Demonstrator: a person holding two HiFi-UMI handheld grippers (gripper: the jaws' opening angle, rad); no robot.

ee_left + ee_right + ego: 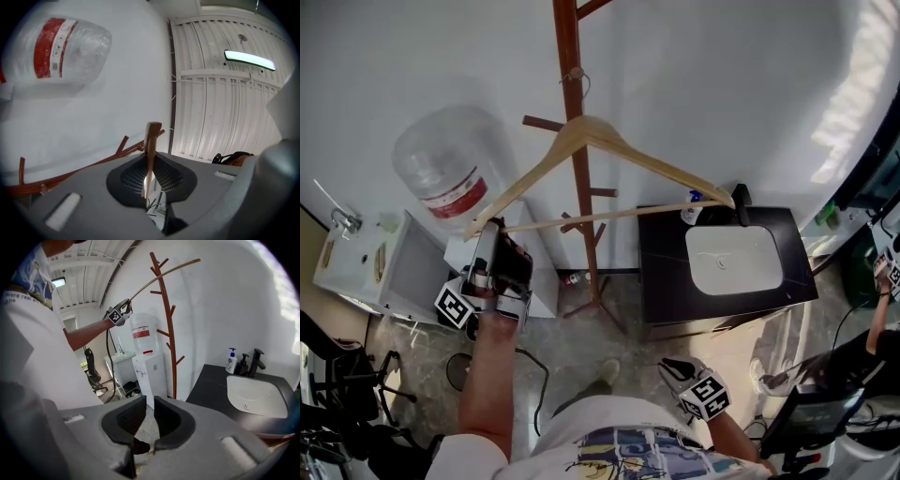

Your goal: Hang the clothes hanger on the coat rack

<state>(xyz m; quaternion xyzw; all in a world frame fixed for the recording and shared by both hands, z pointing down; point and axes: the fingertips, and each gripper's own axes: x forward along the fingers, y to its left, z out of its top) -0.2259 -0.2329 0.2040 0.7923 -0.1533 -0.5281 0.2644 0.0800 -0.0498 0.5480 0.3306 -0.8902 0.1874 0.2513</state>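
A wooden clothes hanger [609,150] is held up against the brown coat rack [579,178]. Its wire hook [578,82] lies at the pole; I cannot tell whether it rests on a peg. My left gripper [490,230] is raised and shut on the hanger's left end. In the left gripper view the wooden tip [151,150] is pinched between the pads, with the coat rack [70,176] beyond. My right gripper [667,364] hangs low near the person's body, with its jaws close together and nothing between them. The right gripper view shows the coat rack [169,324] and the hanger [159,277].
A water dispenser with a big bottle [450,173] stands left of the rack. A black vanity [666,272] with a white sink [733,258], a soap bottle [692,208] and a tap [741,202] stands to the right. An office chair [337,375] is at the lower left.
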